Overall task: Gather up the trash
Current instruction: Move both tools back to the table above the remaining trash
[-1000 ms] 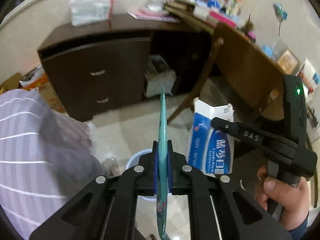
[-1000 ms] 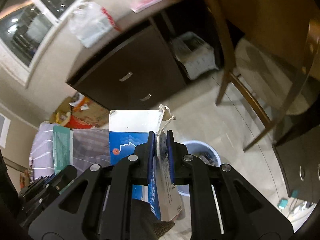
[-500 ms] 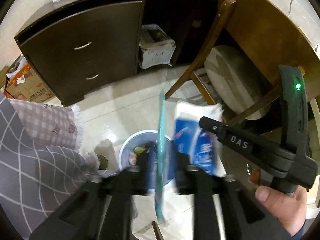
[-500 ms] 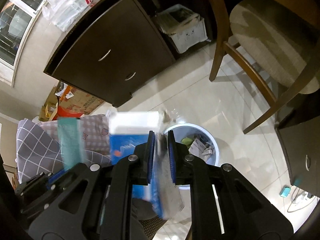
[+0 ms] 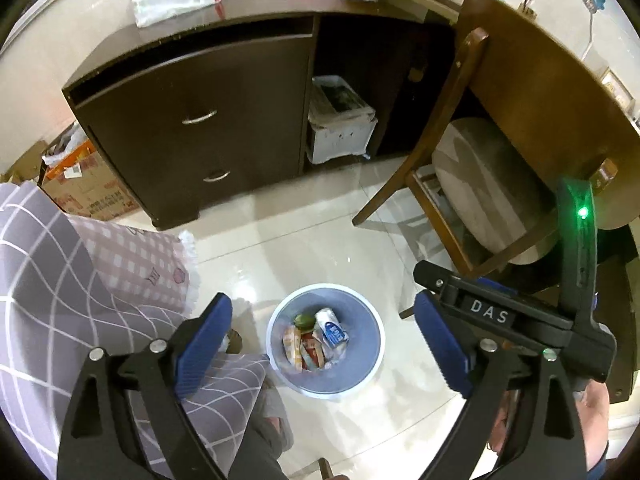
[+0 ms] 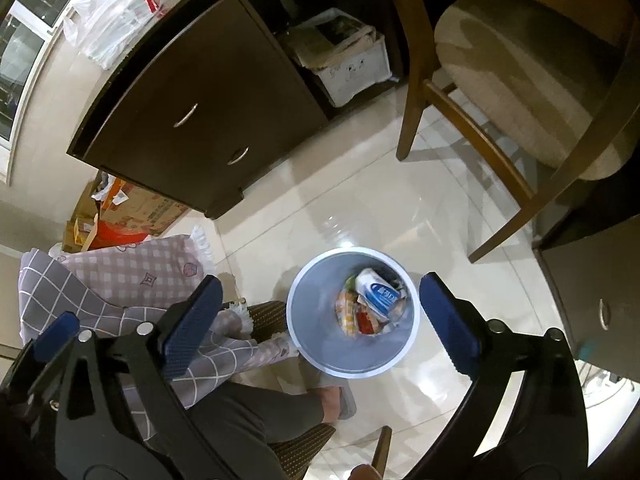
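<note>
Left wrist view. We are holding the left gripper (image 5: 320, 332) above the bin (image 5: 326, 341), its jaws opening with nothing between them. The thin teal packet it was clamping a second ago is gone from the pads; we cannot pick it out among the wrappers in the bin. The right gripper (image 5: 430, 292) is showing at right, also spread and empty. We are judging this drop as done.

Right wrist view. We are seeing the right gripper (image 6: 320, 308) with its jaws opening, released and bare. The blue-and-white pouch (image 6: 378, 292) it was pinching earlier is now lying inside the bin (image 6: 296, 304), on top of the other trash. We are counting both items as collected; both grippers are free for more.
</note>
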Available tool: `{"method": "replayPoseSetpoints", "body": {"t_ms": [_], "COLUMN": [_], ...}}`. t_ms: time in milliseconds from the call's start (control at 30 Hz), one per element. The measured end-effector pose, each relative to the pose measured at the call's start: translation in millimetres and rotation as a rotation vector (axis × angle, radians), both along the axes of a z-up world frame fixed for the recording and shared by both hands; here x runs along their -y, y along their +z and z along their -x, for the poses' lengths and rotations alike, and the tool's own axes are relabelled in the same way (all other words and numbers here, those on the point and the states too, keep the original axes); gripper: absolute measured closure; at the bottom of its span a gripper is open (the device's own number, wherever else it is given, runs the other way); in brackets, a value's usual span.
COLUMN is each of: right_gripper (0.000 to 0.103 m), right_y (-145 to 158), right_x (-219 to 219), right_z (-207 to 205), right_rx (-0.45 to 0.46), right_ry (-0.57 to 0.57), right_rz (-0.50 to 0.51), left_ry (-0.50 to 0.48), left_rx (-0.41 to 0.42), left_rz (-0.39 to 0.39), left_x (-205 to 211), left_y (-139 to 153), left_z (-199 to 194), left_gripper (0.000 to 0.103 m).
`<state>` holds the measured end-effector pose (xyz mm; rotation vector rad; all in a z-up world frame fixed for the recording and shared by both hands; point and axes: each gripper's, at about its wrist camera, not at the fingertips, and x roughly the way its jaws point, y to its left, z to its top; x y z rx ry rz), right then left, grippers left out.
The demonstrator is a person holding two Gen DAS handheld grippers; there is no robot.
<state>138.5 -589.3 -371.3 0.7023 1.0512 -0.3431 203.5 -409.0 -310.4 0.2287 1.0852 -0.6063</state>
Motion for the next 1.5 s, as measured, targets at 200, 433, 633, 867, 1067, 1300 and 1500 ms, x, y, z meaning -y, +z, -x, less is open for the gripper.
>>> {"method": "replayPoseSetpoints", "body": {"t_ms": [200, 433, 633, 867, 1067, 1300, 1500], "right_gripper": [0.006, 0.006, 0.006, 0.006, 0.006, 0.006, 0.006], "right_y": [33.0, 93.1, 136.1, 178.0, 213.0, 234.3, 240.9], "right_x": [-11.8, -40.2, -73.3, -119.9, -174.5, -252.1, -320.0], "right_z": [0.7, -3.0, -7.7, -10.7, -16.7, -30.3, -42.9], "right_rx": [0.051, 0.15, 0.219, 0.288, 0.345, 0.382, 0.399], "right_ry": [0.006, 0.061, 0.116, 0.194, 0.292, 0.424, 0.539], "right_rz": [0.035, 0.086, 0.128, 0.157, 0.19, 0.206, 0.213], "left_ry": [0.005, 0.036, 0.085, 0.158, 0.261, 0.368, 0.467], "left_rx": [0.054, 0.142, 0.205, 0.261, 0.33, 0.393, 0.449], "left_rz": [0.027, 0.078, 0.119, 0.17, 0.179, 0.174, 0.145], "left_x": [-15.3, -49.9, -90.1, -147.5, -212.3, -283.3, -348.0], "left_y": [27.3, 70.5, 104.5, 136.7, 159.1, 174.0, 180.9], "left_z": [8.0, 19.1, 24.9, 34.7, 41.4, 49.7, 58.1], "left_gripper": [0.012, 0.011, 0.01, 0.01, 0.01, 0.01, 0.01]}}
